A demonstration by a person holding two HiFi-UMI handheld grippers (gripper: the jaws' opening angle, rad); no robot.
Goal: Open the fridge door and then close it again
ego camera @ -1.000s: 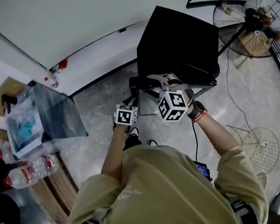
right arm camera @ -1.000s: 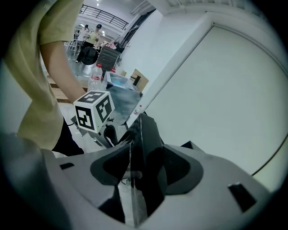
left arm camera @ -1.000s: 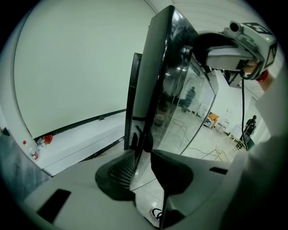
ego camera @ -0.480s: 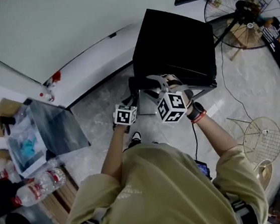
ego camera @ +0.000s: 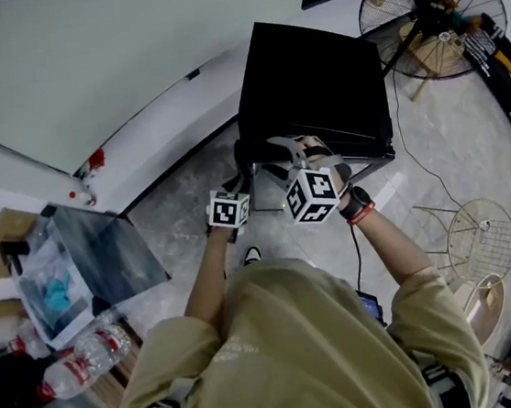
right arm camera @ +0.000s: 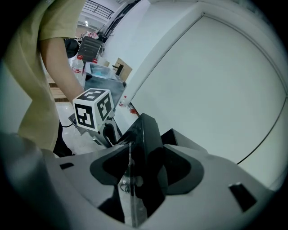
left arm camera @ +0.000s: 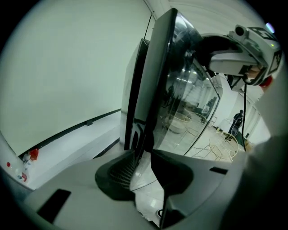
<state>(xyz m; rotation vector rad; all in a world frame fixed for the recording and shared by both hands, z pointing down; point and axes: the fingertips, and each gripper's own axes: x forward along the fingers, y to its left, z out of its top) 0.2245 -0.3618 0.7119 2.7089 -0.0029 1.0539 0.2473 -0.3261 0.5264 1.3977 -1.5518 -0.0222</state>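
A low black fridge (ego camera: 314,80) stands on the floor against the white wall. Its glass-fronted door (left arm camera: 180,90) stands ajar, and I see it edge-on. My left gripper (left arm camera: 141,155) is shut on the door's thin free edge low down, its marker cube (ego camera: 229,209) in front of the fridge. My right gripper (right arm camera: 146,150) holds the door's thick top corner (right arm camera: 146,130), which fills the space between its wide-set jaws. The right gripper's cube (ego camera: 312,193) sits beside the left one. The jaw tips are hidden in the head view.
A floor fan (ego camera: 421,7) stands right of the fridge, and a loose wire fan guard (ego camera: 482,240) lies on the floor at the right. At the left are a clear plastic box (ego camera: 87,265) and water bottles (ego camera: 81,363). A cable (ego camera: 417,160) runs across the tiles.
Both grippers stay on the door and have shifted a little sideways with it. The head view has swung, so the fan has slid left and the plastic box downward.
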